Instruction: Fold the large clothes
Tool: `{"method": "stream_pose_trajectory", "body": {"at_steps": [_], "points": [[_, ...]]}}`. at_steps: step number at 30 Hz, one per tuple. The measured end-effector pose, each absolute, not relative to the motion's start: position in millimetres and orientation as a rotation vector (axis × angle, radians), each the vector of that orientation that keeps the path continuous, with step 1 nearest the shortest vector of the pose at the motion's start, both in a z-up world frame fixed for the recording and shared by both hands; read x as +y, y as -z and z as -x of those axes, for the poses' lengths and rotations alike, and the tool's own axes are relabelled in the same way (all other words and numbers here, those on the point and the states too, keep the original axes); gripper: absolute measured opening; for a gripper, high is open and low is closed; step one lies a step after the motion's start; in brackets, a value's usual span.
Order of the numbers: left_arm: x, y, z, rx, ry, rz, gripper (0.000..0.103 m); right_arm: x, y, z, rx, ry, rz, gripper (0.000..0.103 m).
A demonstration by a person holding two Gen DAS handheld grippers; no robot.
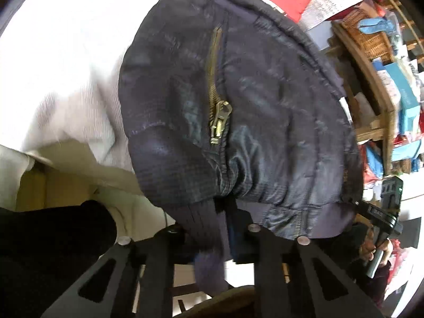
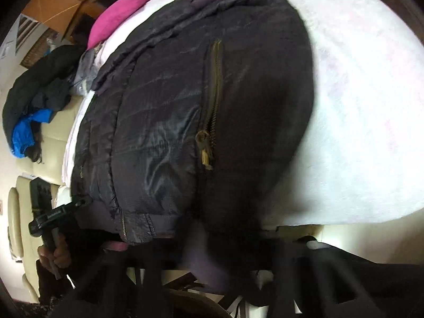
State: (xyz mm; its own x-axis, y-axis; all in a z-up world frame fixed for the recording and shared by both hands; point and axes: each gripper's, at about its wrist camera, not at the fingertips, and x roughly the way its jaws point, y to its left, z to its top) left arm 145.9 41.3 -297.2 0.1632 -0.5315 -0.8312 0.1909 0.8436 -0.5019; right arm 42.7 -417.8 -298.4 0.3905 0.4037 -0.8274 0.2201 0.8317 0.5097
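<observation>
White cloth-covered surface (image 1: 66, 53) under dark jacket (image 1: 238, 106), both tools clamped on its hem.

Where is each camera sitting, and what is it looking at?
Left wrist: sits on the left tongs, looking down along them at the dark jacket on white bedding; the right tongs and the hand holding them show at the right edge.
Right wrist: sits on the right tongs, facing the same jacket; the left tongs show at the left edge.
Shared: jacket, its brass zipper, bedding.
</observation>
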Motion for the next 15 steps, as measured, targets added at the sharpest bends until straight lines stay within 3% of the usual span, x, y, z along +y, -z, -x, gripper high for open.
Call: {"method": "stream_pose_trajectory", "body": {"at_steps": [9,15], "points": [[31.9,159.6,-177.7,1.068,0.685,0.18,0.014,-431.4,184.1,-68.8,0.889,-0.216,-0.55,0.019],[16.9,81.5,-284.0,0.916,0.69,0.163,0.014,-462.2,115.9,-151.9,0.656,-0.183,-0.58,0.018]]}}
